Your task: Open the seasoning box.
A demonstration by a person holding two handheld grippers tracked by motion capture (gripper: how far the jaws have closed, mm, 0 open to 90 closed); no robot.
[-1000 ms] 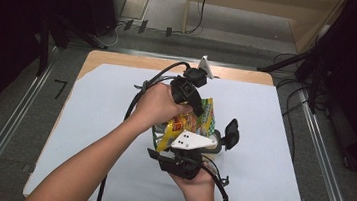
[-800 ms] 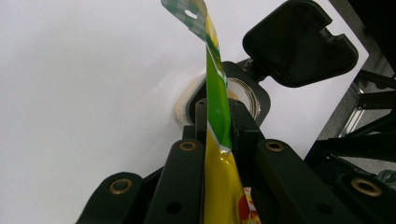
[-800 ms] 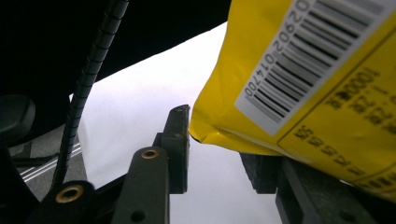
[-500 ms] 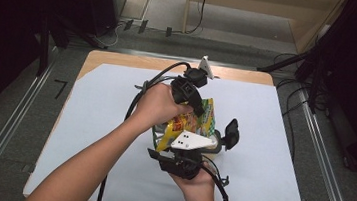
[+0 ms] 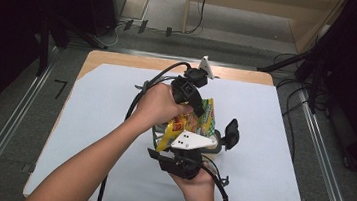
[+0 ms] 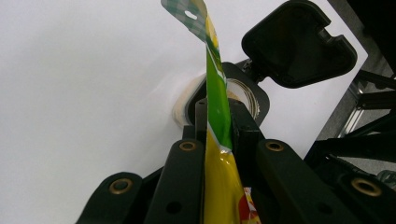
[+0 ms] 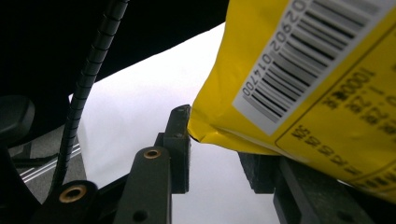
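high view: above, looking forward and down on bench [image 5: 273,140] | gripper views: very close along own fingers [image 6: 187,163] | shared: yellow packet [image 5: 191,124], white bench top

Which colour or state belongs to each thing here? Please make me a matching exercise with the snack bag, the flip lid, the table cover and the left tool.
Things:
1. snack bag
2. flip lid
3. table cover
4. left tool

Colours or states:
a. white
b. black, swung open
c. shut on the snack bag
d. yellow and green

Pairs: 1-d, 2-b, 3-a, 4-c
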